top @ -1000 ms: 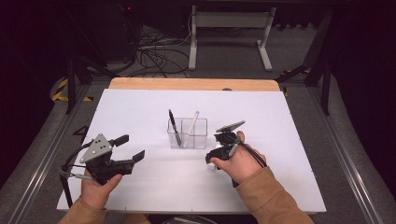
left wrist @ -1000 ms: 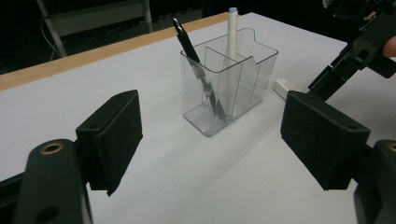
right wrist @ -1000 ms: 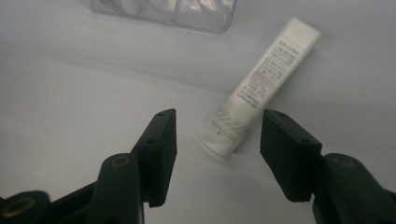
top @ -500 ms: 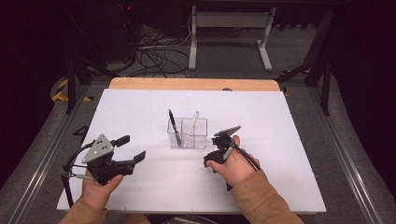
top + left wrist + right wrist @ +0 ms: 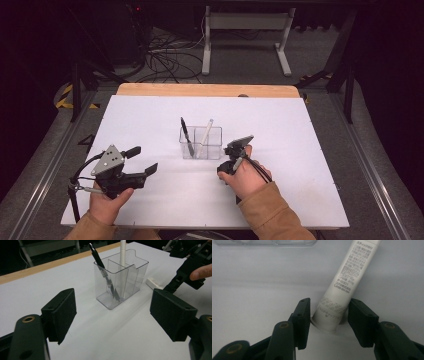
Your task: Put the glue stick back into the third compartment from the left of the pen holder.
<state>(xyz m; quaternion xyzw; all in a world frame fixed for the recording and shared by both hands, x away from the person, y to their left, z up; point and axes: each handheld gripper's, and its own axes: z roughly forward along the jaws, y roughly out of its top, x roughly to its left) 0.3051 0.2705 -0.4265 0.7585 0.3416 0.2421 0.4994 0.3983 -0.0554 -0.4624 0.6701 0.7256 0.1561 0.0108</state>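
- Right gripper: black two-jaw claw, tipped down at the table; jaws narrowed either side of the capped end of a white cylindrical glue stick printed with grey text. Small gaps showed on both sides, so not yet clamped.
- Glue stick: lying on the white table sheet, capped end between the pads, body running away from the claw toward the organiser.
- Clear plastic divided pen organiser: just beyond the claw's tips, close to the stick's far end; held a black pen and a white pen, both upright and leaning.
- Left gripper: jaws spread wide, empty, hovering well short of the organiser.
- Step in hand (judged): closing on the glue stick for pick-up.
- Next move (judged): squeeze shut squarely on the barrel, lift straight, then tilt it upright toward a free compartment.
- Edges and room: organiser wall near ahead; open sheet behind and to both sides of the claw; table edge well off.
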